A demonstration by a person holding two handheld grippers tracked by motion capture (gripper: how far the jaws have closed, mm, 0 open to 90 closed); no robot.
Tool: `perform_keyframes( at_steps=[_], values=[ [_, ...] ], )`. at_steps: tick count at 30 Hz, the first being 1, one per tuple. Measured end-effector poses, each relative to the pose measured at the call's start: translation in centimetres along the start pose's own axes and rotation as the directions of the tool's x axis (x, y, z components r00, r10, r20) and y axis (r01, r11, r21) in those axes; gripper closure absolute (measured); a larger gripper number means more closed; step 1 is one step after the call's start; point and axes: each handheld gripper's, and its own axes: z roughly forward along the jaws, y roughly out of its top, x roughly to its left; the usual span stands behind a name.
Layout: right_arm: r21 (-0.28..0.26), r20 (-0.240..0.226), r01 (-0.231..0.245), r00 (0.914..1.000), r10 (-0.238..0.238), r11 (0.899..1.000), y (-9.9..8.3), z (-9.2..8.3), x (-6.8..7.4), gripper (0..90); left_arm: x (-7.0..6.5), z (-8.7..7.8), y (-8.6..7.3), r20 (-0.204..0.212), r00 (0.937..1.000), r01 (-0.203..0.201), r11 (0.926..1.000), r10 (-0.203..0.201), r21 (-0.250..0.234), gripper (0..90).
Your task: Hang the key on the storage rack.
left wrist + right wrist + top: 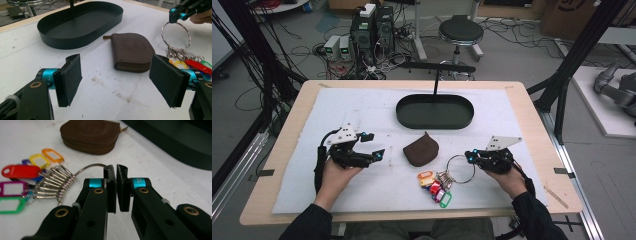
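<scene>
Two tools: right tool (116, 171) pinches key ring (460, 168), tray (434, 111) up-left across tabletop; left tool (117, 82) spread, idle.

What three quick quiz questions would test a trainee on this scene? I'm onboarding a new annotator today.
1. True or false: the right gripper is shut on the key ring.
2. Which thing lies between the black tray and the bunch of coloured tags? A) a cup B) a brown zip pouch C) a sponge
3. How does the left gripper stand, and does it hold anything?

Key
1. True: its pads pinch the metal ring.
2. B, the brown zip pouch.
3. Its jaws stand wide open with nothing between them; it points toward the pouch.
</scene>
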Motion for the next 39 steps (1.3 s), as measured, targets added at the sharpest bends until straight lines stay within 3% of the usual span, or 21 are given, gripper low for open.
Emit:
perform_keyframes(
  at_steps=[9, 13, 20, 27, 39],
  values=[
    [-0.069, 0.003, -0.024, 0.9997, 0.025, 0.997, 0.7, -0.8, 0.1, 88.2, 0.0, 0.0, 0.0, 0.004, 1.0000, -0.002, 1.0000, 0.002, -0.001, 26.0],
    [-0.086, -0.011, -0.023, 0.9997, 0.022, 0.996, 1.0, -0.7, 0.5, 88.1, 0.0, 0.0, 0.0, 0.005, 1.0000, -0.002, 1.0000, 0.002, -0.002, 26.0],
    [-0.107, -0.048, -0.063, 0.9971, 0.059, 0.992, 1.1, -0.6, 0.6, 87.6, -0.1, 0.1, 0.0, 0.008, 1.0000, -0.001, 1.0000, 0.001, 0.000, 26.0],
    [-0.092, -0.093, -0.099, 0.9916, 0.090, 0.991, 0.9, -0.3, 0.4, 84.4, -0.1, 0.0, 0.0, 0.007, 1.0000, -0.002, 1.0000, 0.002, 0.004, 26.0],
    [-0.050, -0.131, -0.111, 0.9859, 0.104, 0.993, 0.7, 0.3, 0.6, 80.2, -0.1, 0.1, -0.1, 0.008, 1.0000, -0.006, 1.0000, 0.006, 0.004, 26.0]
  ],
)
